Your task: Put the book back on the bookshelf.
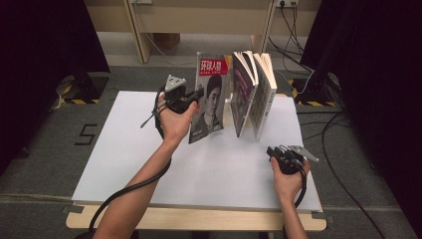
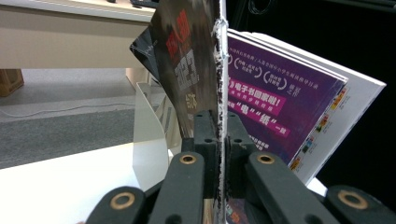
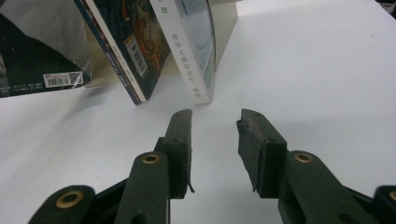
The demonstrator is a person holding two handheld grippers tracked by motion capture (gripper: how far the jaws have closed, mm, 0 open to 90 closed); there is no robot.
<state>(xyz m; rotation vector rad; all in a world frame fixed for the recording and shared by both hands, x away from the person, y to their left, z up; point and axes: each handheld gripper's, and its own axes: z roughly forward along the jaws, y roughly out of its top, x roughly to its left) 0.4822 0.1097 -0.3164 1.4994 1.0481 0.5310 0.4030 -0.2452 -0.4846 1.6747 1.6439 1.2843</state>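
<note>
Magazine [image 1: 209, 97] with a red title block and a portrait on its cover, held upright above the white table [image 1: 129, 149], its lower corner close to the surface near the back middle. Left gripper [image 1: 199, 93] clamps the magazine's left edge; in the left gripper view the two black jaws are pressed together on the thin, worn edge of the magazine [image 2: 194, 74], with no gap beyond the paper itself. Behind that edge in the same view, a purple page [image 2: 275, 100] of a neighbouring book fans out to the right.

Just right of the magazine in the high view stand two books [image 1: 255, 94], leaning and partly splayed open, their lower edges resting on the table. A pale bookend [image 2: 147, 135] rises from the table behind them. In the right gripper view the same group appears ahead of the jaws: the magazine's dark back cover with a barcode label [image 3: 63, 79] at far left, a book with a blue spine [image 3: 123, 51] tilted beside it, and a book with a white spine [image 3: 187, 51] next to that one.

Right gripper [image 1: 277, 152] rests low over the table near the right front, well apart from the books. Its jaws stand partly open with nothing between them, bare white tabletop showing in the gap.
</note>
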